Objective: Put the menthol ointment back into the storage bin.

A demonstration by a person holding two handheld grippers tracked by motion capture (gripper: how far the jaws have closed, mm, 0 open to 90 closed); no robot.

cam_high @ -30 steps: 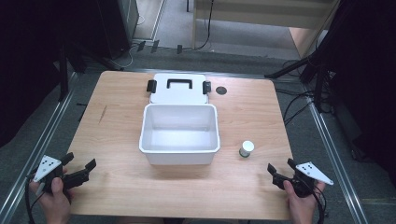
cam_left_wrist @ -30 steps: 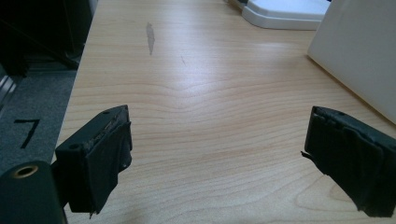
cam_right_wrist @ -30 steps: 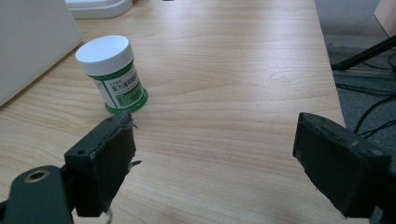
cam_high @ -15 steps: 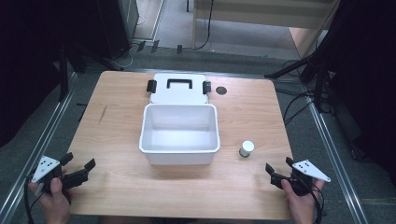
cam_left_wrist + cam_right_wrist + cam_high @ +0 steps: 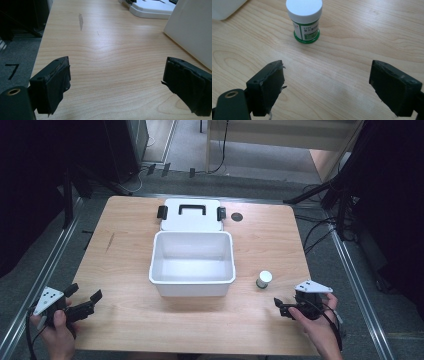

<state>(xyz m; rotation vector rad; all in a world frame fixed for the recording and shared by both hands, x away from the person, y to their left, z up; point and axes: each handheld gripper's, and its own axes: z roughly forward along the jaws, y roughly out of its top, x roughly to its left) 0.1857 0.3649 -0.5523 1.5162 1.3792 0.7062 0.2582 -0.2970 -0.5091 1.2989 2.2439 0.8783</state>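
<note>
An open white plastic box stands empty in the middle of the wooden table. Its white lid, with a black handle and black latches, lies flat just behind it. To the right of the box stands a small white-capped bottle with a green label. My right gripper is open at the table's front right. In the right gripper view the bottle is upright a short way ahead of the gripper. My left gripper is open at the front left, nothing between its fingers.
A small black round disc sits on the table right of the lid. The box wall and lid show to the right in the left gripper view. Dark stands and cables surround the table on the floor.
My right gripper has shifted a little to the left, closer to the bottle. The left gripper, box, lid and bottle have stayed put.
</note>
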